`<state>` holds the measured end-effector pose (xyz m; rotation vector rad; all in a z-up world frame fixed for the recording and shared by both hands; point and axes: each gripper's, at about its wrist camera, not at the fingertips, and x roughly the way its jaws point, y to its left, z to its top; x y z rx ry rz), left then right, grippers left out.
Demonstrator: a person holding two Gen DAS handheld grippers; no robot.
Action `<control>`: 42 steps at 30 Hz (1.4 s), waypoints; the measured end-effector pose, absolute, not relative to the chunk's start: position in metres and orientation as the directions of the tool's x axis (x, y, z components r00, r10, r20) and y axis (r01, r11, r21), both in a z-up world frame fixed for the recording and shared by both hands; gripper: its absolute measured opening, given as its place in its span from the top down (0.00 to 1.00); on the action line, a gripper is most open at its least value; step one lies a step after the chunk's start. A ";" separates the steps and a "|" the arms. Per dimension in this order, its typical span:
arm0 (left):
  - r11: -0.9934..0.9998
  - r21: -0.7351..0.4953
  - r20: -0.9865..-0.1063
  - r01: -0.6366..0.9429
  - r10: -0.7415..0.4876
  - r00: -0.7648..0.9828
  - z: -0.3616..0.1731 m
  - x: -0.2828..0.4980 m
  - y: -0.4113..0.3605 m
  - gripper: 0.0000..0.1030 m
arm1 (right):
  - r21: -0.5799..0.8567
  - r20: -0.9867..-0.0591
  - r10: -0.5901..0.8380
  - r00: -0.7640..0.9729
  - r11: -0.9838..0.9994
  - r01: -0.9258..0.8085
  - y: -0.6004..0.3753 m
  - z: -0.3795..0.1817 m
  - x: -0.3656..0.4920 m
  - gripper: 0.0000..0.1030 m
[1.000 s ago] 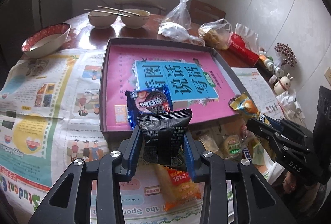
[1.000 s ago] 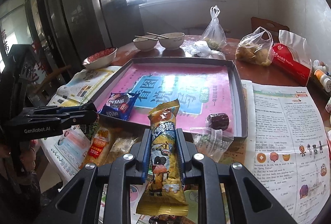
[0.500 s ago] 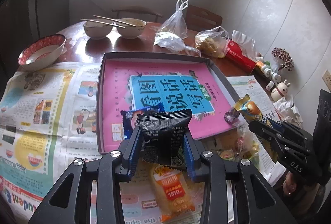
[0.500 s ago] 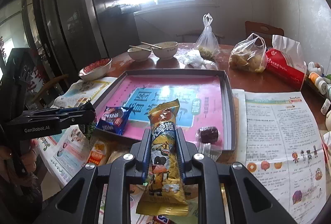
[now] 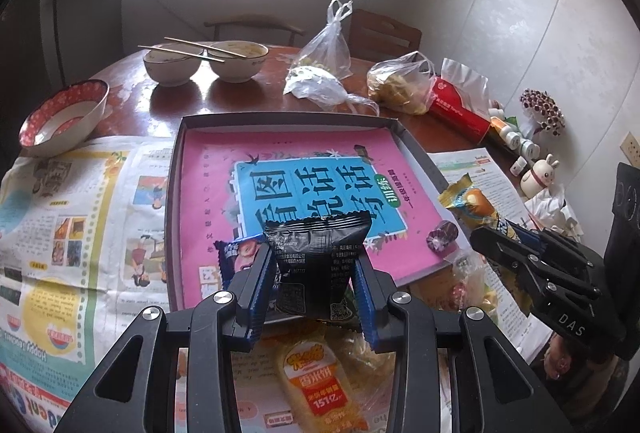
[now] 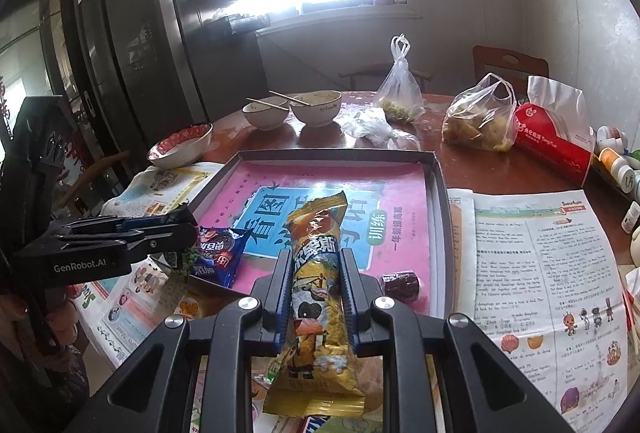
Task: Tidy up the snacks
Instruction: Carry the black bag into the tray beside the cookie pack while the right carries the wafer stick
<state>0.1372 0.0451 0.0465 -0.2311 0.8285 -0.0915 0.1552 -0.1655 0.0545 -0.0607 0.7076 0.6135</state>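
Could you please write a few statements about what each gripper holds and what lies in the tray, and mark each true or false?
1. The left gripper is shut on a black snack packet. True.
2. The right gripper is open and holds nothing. False: it is shut on a long yellow snack bar.
3. A blue cookie packet lies in the tray. True.
4. The tray holds nothing but the pink book. False: the blue cookie packet and a small dark red sweet also lie there.
5. Chopsticks rest across the two bowls at the far side. True.
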 end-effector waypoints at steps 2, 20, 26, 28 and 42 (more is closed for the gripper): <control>0.971 -0.239 -0.719 -0.007 -0.172 0.673 0.047 0.140 0.044 0.62 | 0.150 -0.624 0.511 0.591 0.821 -0.551 -0.164 0.055 0.158 0.78; 0.973 -0.227 -0.729 0.036 -0.194 0.657 0.044 0.176 0.029 0.62 | 0.181 -0.614 0.516 0.597 0.828 -0.530 -0.151 0.059 0.187 0.78; 0.971 -0.233 -0.740 0.047 -0.208 0.639 0.036 0.187 0.023 0.62 | 0.197 -0.622 0.510 0.594 0.836 -0.512 -0.151 0.054 0.198 0.78; 0.971 -0.236 -0.746 0.048 -0.212 0.632 0.032 0.190 0.022 0.62 | 0.202 -0.627 0.508 0.591 0.838 -0.507 -0.150 0.052 0.201 0.78; 0.976 -0.214 -0.772 0.042 -0.195 0.605 0.016 0.202 0.019 0.62 | 0.233 -0.662 0.507 0.552 0.839 -0.492 -0.140 0.033 0.221 0.78</control>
